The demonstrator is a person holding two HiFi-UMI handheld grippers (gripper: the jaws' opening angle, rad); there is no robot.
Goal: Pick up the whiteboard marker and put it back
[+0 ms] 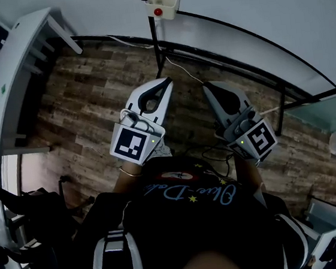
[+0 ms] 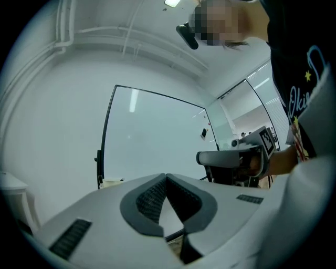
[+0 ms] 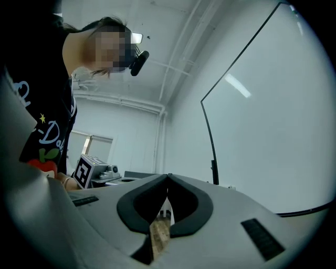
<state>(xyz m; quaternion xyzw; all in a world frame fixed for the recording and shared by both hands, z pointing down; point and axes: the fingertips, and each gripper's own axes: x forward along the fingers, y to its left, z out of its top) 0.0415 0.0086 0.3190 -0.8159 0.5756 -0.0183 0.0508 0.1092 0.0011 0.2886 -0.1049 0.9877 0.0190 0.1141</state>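
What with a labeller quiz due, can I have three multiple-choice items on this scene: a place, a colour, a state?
1. Where is the white holder?
A. inside a bag
B. on the black whiteboard frame
C. on a chair seat

2. The floor is:
A. grey carpet
B. brown wood planks
C. white tile

3. The right gripper is:
A. wide open
B. shut on a marker
C. shut and empty

Answers:
1 B, the holder sits on the frame's post at the top of the head view.
2 B, brown planks show in the head view.
3 C, its jaws meet with nothing between them.
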